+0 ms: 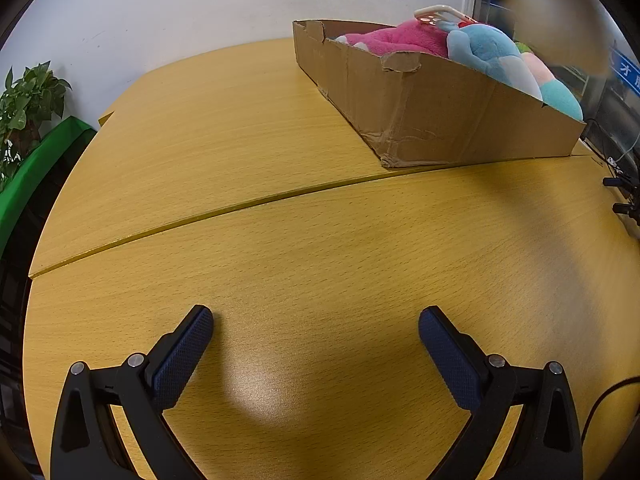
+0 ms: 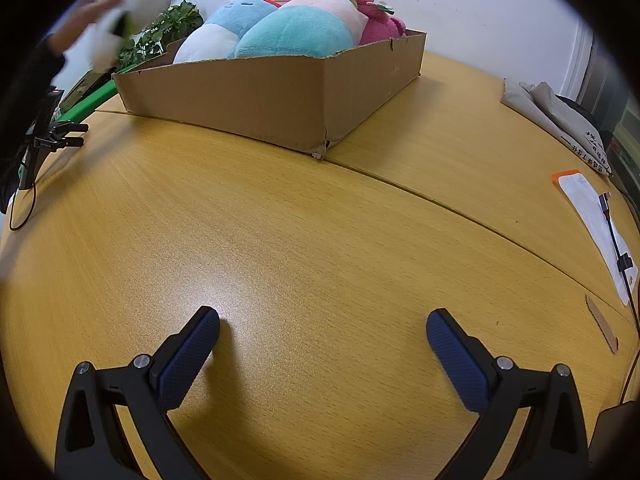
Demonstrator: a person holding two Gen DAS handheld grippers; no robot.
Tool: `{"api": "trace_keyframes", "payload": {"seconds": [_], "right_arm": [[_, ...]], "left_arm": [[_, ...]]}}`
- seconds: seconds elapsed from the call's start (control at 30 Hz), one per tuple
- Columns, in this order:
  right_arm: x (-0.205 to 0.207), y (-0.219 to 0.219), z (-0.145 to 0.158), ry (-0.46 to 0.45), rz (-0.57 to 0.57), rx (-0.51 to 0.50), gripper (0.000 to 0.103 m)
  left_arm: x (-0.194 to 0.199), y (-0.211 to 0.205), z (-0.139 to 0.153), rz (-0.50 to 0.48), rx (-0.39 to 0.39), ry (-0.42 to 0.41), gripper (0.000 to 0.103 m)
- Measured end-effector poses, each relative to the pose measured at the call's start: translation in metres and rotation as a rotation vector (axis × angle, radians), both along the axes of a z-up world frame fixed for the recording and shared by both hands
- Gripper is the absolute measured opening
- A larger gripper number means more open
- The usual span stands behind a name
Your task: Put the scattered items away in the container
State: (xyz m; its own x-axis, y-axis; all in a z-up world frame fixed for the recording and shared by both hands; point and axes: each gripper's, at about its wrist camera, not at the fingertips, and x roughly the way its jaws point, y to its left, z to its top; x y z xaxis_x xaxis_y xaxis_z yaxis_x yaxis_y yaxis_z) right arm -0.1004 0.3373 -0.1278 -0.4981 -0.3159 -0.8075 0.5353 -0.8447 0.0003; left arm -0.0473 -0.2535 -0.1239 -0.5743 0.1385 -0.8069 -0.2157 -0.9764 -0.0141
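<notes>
Both grippers, left and right, hover wide and empty over bare tabletop.
Box at the far edge is heaped with plush toys; another drop could spill one over its low wall.

An office or meeting room: a large light-wood table made of joined sections spreads ahead of the tongs, a plain white wall beyond it, a potted plant far left, papers far right.
</notes>
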Motion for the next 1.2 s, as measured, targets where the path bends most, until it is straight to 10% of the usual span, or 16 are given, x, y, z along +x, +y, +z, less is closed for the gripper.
{"api": "trace_keyframes", "payload": {"seconds": [1.2], "right_arm": [[-0.0005,0.0003,-0.0004,0.001,0.000,-0.001,0.103]], "left_arm": [[0.0018,-0.0026,0.0017,0.013,0.000,-0.001,0.103]]}}
